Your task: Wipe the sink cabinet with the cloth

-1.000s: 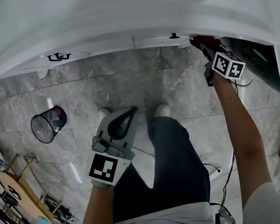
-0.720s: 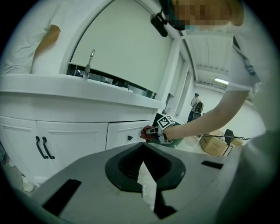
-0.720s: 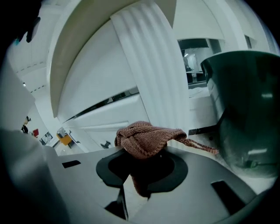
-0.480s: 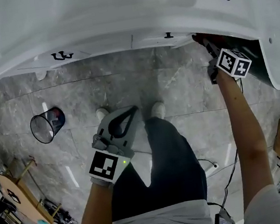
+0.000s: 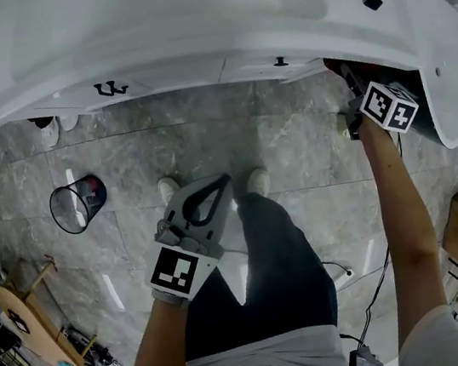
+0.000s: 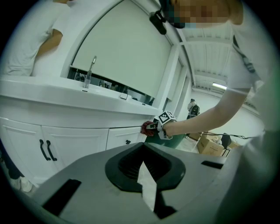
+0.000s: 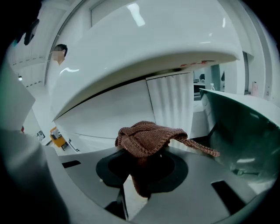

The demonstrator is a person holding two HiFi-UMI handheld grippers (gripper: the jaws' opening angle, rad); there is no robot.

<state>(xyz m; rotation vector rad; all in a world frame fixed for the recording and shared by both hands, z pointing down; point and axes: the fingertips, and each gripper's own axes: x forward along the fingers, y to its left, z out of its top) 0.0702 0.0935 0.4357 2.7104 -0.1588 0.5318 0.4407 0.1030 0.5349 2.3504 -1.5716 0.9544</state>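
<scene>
Ok so the right claw is clenched on the brown knit cloth. It's bunched over the jaws w/ a loose tail hanging out to the right. The cloth sits at the far right end of the sink cabinet, tucked under the lip of the white table, just past the small knob. In the left gripper view it looks pressed on the front, tho we can't swear it's touching. The left claw is clenched shut on nothing, low by our legs, well apart from the cabinet.

What worries us, imo:
- The cloth is only pinched in a wad, so a hard drag along the front prob pulls it out, esp if the knit snags on the knob or the black door handles.
- If the wad slides back, bare jaw tips rub the white front = scratches.
- The dark green curved thing is just beside the claw on the right, easy to bump.
- The lip overhead is close, so lifting too much knocks the claw into it.
</scene>
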